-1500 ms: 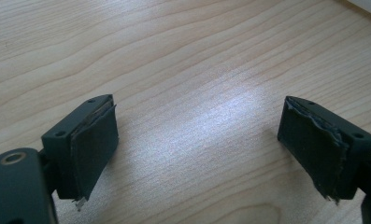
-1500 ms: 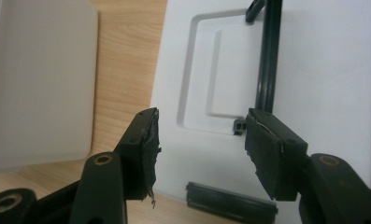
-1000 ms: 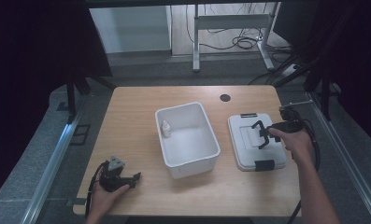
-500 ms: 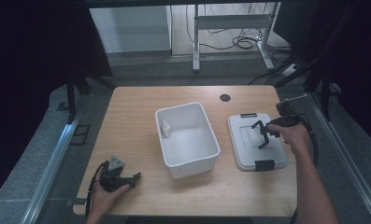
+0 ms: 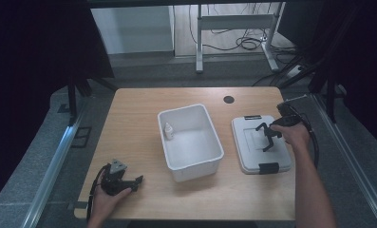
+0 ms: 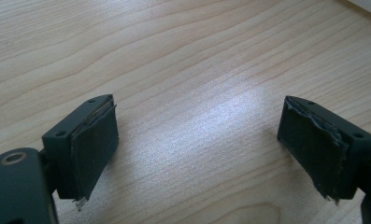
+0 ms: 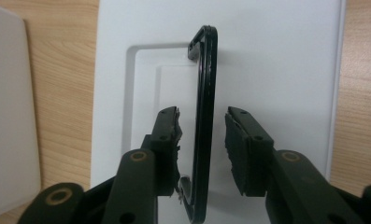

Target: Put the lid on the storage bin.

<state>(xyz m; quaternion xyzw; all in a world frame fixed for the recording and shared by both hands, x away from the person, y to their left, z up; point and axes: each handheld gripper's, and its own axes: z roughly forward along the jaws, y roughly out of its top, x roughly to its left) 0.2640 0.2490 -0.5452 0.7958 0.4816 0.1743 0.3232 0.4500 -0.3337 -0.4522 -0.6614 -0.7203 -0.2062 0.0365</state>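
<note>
Lid point(image 5: 261, 144) lies flat beside the open bin point(image 5: 190, 141), unlifted: your right gripper point(image 7: 202, 137) straddles its raised handle point(image 7: 205, 93), jaws not yet pinching, while your left gripper point(image 6: 197, 149) rests spread, empty.

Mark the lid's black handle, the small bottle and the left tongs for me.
black handle point(image 7: 205, 130), right gripper view, on its upright bar between the open jaws.
small bottle point(image 5: 168, 132), high view, on its white body inside the bin.
left tongs point(image 5: 135, 182), high view, between the tips.

Wooden table point(image 5: 134, 123): white bin point(image 5: 191, 142) centre, white lid point(image 5: 252, 152) just right.
</note>
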